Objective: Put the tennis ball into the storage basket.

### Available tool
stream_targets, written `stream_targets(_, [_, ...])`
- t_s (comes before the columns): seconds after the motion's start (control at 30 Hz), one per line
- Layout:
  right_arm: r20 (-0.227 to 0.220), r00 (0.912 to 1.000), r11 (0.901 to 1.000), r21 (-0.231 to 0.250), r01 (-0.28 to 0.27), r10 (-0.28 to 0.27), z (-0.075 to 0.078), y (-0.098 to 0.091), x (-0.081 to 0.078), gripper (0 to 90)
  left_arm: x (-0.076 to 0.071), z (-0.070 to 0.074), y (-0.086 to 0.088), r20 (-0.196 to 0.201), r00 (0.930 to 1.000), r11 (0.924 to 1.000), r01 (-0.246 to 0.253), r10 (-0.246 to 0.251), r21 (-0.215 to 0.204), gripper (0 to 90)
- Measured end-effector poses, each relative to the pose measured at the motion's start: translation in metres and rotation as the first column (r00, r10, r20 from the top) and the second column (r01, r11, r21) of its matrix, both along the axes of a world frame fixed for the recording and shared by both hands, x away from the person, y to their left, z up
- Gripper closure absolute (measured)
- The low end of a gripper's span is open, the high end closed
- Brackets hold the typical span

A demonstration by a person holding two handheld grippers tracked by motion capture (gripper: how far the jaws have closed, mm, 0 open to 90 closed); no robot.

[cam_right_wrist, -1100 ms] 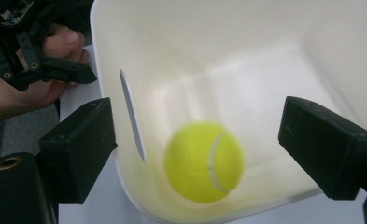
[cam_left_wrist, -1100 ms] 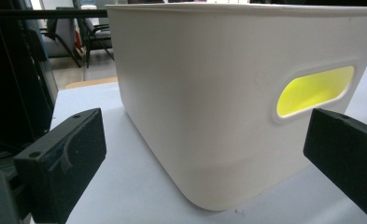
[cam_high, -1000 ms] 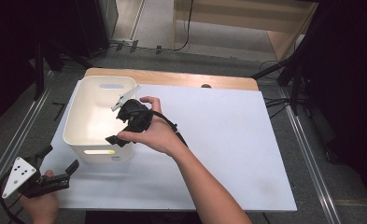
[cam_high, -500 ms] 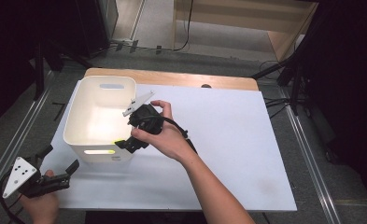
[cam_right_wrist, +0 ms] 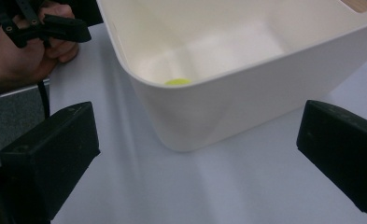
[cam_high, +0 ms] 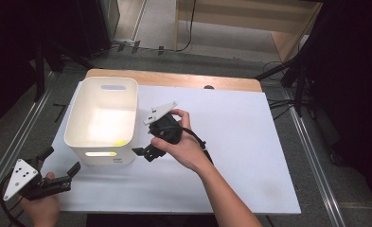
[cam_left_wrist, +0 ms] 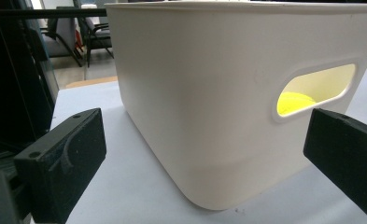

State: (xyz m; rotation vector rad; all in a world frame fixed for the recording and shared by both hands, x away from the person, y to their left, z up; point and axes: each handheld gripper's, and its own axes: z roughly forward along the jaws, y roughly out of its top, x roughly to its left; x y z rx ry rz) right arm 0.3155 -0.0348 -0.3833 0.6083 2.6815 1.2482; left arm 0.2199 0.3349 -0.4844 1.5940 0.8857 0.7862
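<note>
A white plastic bin point(cam_high: 103, 118) stands at the left of the white table top point(cam_high: 240, 142). A small yellow-green object point(cam_high: 119, 142) lies on its floor by the near wall. It is visible through the handle slot point(cam_left_wrist: 295, 100) and over the rim point(cam_right_wrist: 177, 82). My right gripper point(cam_high: 143, 153) hovers just right of the bin's near right corner, open and empty, its jaws aimed at the bin point(cam_right_wrist: 228, 70). My left gripper point(cam_high: 60, 160) rests at the table's near left edge, open and empty, facing the bin's near wall point(cam_left_wrist: 209, 116).
A wooden strip point(cam_high: 174, 79) runs along the table's far edge. Metal rails and grey floor flank the table on both sides. The right half of the table top lies bare. In the right gripper view the other hand and its gripper point(cam_right_wrist: 45, 25) sit beyond the bin.
My right gripper has drawn back from above the bin, moving right and toward the person, and now sits beside the bin's near right corner. The left gripper has stayed put.
</note>
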Motion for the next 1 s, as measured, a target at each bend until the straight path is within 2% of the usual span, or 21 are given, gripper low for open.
stream_targets(0.17, [0.018,0.9995,0.9997,0.006,0.024,-0.025,-0.005,-0.013,-0.004,0.0,0.000,0.000,0.000,-0.001,1.0000,1.0000,-0.001,0.001,0.001,0.0])
stream_targets(1.0, [0.016,0.9936,0.9930,0.040,0.111,-0.112,-0.031,-0.066,-0.021,0.0,0.000,0.000,-0.001,-0.002,1.0000,0.9999,-0.003,0.003,0.010,0.0])
